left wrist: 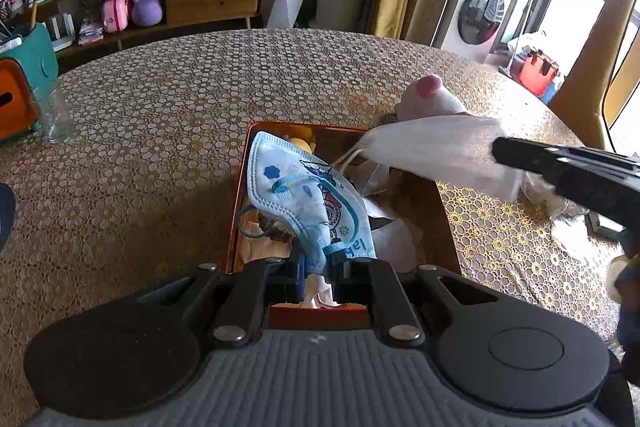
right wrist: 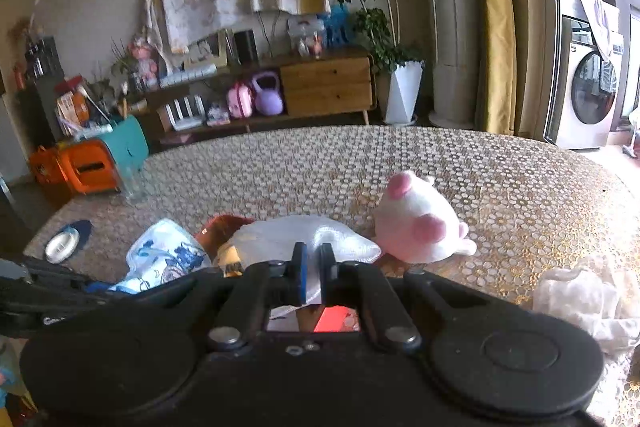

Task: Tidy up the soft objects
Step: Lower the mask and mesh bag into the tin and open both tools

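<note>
Lettering "lag" on blue printed mask [left wrist: 308,195], pinched in left jaws.

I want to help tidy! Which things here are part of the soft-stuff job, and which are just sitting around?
Job: blue printed mask in left gripper; white mask in right gripper; orange box; pink-and-white plush; crumpled white cloth.

Lying about: glass, tissue holder.

A blue printed face mask [left wrist: 308,195] is held upright over the red tray [left wrist: 236,195]. A white mask [left wrist: 436,151] is held level above its right side. A pink-and-white plush [right wrist: 420,223] lies on the worktop beyond.
</note>
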`<state>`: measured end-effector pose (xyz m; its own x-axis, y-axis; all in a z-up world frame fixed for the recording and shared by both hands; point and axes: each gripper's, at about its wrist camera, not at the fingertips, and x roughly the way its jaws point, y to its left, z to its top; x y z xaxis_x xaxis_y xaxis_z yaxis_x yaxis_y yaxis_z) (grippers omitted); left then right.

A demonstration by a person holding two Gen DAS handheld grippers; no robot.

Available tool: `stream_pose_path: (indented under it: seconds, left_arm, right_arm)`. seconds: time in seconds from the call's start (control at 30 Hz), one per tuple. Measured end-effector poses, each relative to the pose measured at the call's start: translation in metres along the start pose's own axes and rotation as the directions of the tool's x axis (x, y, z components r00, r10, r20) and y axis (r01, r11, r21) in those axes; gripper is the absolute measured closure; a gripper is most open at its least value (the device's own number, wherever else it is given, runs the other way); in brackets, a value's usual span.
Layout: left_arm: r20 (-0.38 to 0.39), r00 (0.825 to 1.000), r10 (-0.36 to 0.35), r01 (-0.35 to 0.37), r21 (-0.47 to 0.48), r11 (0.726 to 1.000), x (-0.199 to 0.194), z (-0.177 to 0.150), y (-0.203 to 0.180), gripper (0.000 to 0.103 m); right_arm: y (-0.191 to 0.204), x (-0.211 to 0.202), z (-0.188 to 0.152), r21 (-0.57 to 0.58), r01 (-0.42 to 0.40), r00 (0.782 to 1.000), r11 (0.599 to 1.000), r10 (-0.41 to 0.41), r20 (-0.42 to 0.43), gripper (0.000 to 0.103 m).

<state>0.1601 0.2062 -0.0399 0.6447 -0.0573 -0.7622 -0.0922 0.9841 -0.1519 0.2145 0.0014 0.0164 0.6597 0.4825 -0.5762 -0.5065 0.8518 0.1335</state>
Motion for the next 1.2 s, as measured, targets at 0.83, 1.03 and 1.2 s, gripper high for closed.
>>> stream_pose_path:
  seconds: [0.83,1.03,1.2]
  left_arm:
    - [-0.091,0.995,-0.051,0.052,0.001,0.999,0.051,-0.006,0.010,0.092]
    - [-0.096,0.994,-0.059,0.058,-0.015,0.998,0.053,-0.010,0.011,0.091]
    - [-0.094,0.994,-0.059,0.055,-0.045,0.997,0.051,-0.011,0.012,0.091]
  right_arm:
    - [0.037,0.059,-0.031,-0.042,-0.039,0.987,0.998,0.032,-0.158,0.089]
    - [0.036,0.058,-0.034,-0.030,-0.054,0.984,0.998,0.048,-0.174,0.082]
    - [0.034,0.056,-0.035,-0.020,-0.073,0.979,0.997,0.068,-0.194,0.071]
